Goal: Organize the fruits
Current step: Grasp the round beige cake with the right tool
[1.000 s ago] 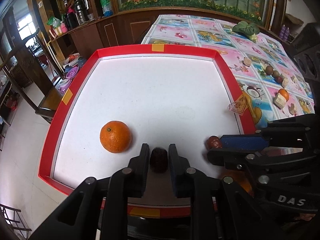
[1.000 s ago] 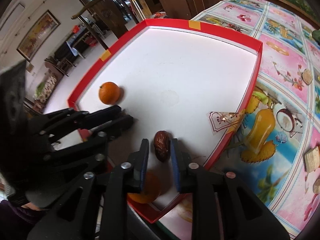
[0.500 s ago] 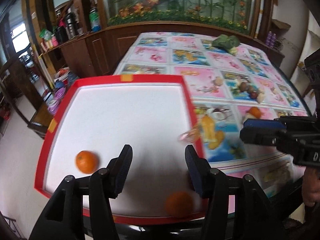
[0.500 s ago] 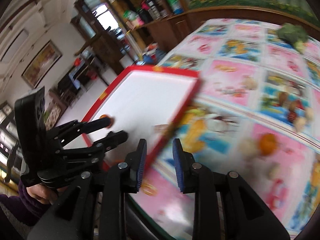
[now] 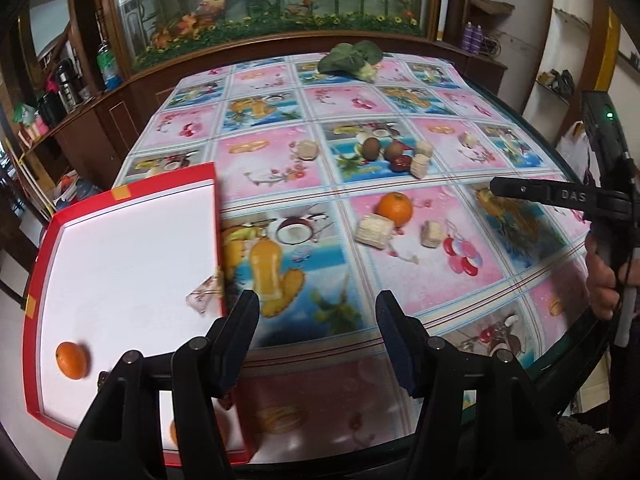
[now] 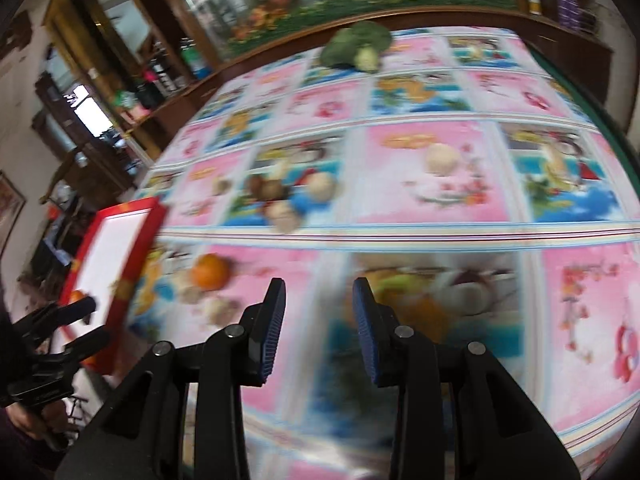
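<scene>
Two tools hang over the worktop [image 5: 400, 152] with fingers spread and nothing between them — the left tool [image 5: 316, 336] beside the red tray [image 5: 120, 194], the right tool [image 6: 319, 312] blurred. One orange [image 5: 71, 360] lies in the tray; another orange [image 5: 395, 209] sits out on the patterned cloth.

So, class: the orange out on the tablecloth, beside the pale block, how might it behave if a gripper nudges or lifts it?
The orange looks round, so a nudge would probably roll it. Its rind appears firm and likely grips well. The pale block touching it may stop a roll that way.
</scene>
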Action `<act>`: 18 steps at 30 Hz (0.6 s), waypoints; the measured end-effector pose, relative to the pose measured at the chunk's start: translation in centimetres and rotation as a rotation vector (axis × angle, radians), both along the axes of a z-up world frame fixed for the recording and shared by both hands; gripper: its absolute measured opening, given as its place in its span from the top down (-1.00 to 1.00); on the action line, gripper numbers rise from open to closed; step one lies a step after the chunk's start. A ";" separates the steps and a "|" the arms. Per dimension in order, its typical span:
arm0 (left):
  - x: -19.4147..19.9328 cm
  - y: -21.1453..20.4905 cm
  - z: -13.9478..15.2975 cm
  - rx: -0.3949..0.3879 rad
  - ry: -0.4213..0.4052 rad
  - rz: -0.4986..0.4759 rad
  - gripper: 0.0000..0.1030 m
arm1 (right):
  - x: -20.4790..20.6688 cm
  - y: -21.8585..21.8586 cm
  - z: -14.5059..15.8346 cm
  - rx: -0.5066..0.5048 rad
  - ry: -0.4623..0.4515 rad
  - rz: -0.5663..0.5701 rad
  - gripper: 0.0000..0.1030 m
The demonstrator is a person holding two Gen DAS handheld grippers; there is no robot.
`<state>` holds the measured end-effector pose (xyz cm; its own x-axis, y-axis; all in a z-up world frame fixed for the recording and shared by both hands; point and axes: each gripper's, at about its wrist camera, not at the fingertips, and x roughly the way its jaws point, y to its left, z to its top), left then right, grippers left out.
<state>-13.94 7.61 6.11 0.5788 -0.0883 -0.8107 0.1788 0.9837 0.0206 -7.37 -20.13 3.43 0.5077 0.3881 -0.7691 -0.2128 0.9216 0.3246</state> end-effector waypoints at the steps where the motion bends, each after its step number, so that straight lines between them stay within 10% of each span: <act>1: 0.1 -0.4 0.0 -0.002 0.004 -0.008 -0.18 | 0.3 -0.7 -0.3 -0.007 0.001 -0.019 0.29; 18: 2.7 -6.7 -1.2 -0.020 0.105 -0.154 -0.18 | 11.0 -4.6 -1.9 -0.116 0.018 -0.230 0.30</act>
